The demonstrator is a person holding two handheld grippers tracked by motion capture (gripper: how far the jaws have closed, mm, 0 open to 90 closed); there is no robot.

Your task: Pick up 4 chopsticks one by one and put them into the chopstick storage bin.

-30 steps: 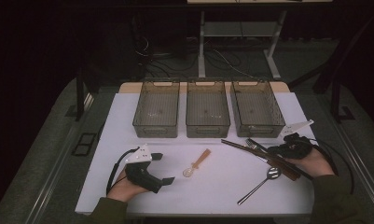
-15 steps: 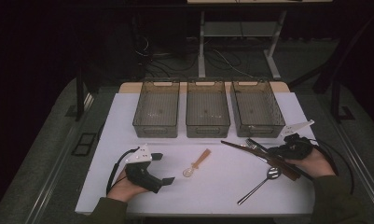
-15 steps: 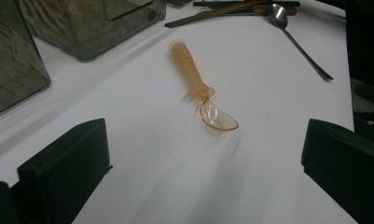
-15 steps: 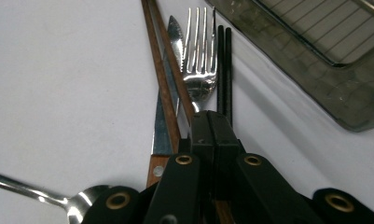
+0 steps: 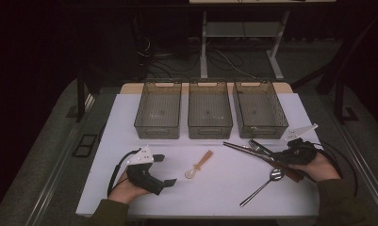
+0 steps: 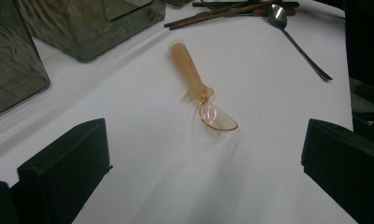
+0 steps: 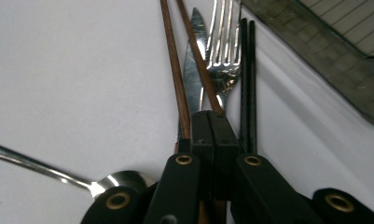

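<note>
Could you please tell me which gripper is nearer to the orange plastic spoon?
Left. The left gripper sits just beside the orange plastic spoon, jaws open toward it; the right gripper rests shut over the cutlery pile farther away.

A cluster of cutlery lies on the white table near the right-hand bin: two brown wooden chopsticks (image 7: 177,65), a steel knife (image 7: 192,70), a steel fork (image 7: 223,44) and a pair of black chopsticks (image 7: 247,79), all roughly parallel and overlapping. A steel spoon (image 5: 264,183) lies just beside them, angled away. An amber plastic spoon (image 6: 198,88) lies alone mid-table, bowl up.
</note>
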